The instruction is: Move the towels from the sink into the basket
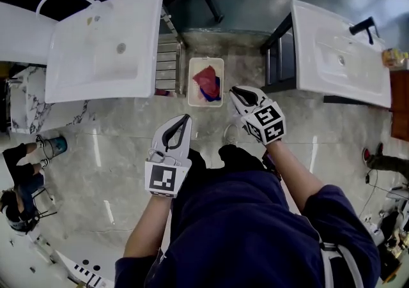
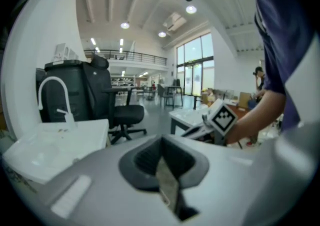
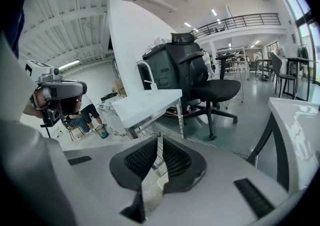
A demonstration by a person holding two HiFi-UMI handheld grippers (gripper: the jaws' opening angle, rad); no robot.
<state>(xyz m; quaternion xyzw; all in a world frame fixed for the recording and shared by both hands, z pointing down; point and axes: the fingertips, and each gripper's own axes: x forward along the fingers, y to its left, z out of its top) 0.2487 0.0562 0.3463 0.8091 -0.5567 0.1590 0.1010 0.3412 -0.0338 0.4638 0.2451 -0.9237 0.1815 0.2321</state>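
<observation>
Glossy marbled floor (image 1: 108, 146) holds a white basket (image 1: 206, 63) of coloured towels (image 1: 207, 82).

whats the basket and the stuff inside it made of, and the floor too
Basket: pale, slightly see-through walls, probably plastic. Towels: red and blue, crumpled in soft folds, so cloth. Floor: glossy veined grey, likely polished stone or tile.
</observation>
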